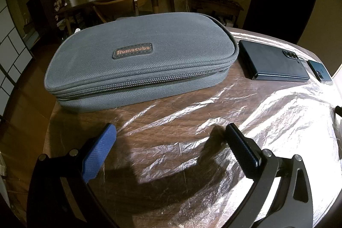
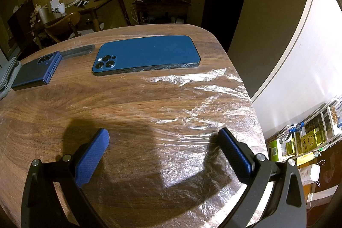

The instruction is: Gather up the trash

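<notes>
A crinkled sheet of clear plastic film (image 1: 245, 121) lies spread flat on the wooden table (image 1: 70, 121); it also shows in the right wrist view (image 2: 203, 112), over the table's right side. My left gripper (image 1: 168, 131) is open and empty, just above the film, in front of a grey zipped pouch (image 1: 136, 65). My right gripper (image 2: 163, 136) is open and empty, low over the film's left part.
A dark folded phone (image 1: 271, 63) and a blue phone (image 1: 320, 73) lie right of the pouch. In the right wrist view the blue phone (image 2: 147, 55) lies face down at the back, the folded phone (image 2: 36, 73) at left. The table edge (image 2: 252, 89) drops off to the right.
</notes>
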Demonstrator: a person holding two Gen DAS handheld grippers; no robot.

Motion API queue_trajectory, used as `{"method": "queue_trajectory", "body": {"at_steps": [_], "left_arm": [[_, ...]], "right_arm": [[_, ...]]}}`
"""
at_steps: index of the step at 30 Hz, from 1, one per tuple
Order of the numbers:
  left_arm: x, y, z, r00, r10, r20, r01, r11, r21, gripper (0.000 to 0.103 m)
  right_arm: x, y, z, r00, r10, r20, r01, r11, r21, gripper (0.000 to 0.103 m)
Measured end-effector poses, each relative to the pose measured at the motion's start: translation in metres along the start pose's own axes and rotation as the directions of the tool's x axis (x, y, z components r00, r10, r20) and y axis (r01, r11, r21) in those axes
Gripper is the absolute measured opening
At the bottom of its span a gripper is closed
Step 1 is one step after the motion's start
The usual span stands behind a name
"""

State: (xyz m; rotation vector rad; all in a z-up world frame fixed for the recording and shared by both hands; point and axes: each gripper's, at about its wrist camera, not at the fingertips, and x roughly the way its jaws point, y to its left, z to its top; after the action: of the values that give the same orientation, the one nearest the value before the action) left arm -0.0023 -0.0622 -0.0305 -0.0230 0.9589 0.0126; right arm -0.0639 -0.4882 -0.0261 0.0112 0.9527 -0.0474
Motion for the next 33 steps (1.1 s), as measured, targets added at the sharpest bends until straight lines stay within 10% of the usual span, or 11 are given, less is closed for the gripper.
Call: {"method": "queue_trajectory", "body": {"at_steps": [33], "left_arm": [[-0.0043, -0.0028, -0.0024, 1.000, -0.001, 0.000, 0.001, 1.000, 0.001, 0.102]], "right_arm": [[0.0000, -0.0004, -0.0001, 1.000, 0.000, 0.000, 0.000, 1.000, 0.000, 0.099]]}}
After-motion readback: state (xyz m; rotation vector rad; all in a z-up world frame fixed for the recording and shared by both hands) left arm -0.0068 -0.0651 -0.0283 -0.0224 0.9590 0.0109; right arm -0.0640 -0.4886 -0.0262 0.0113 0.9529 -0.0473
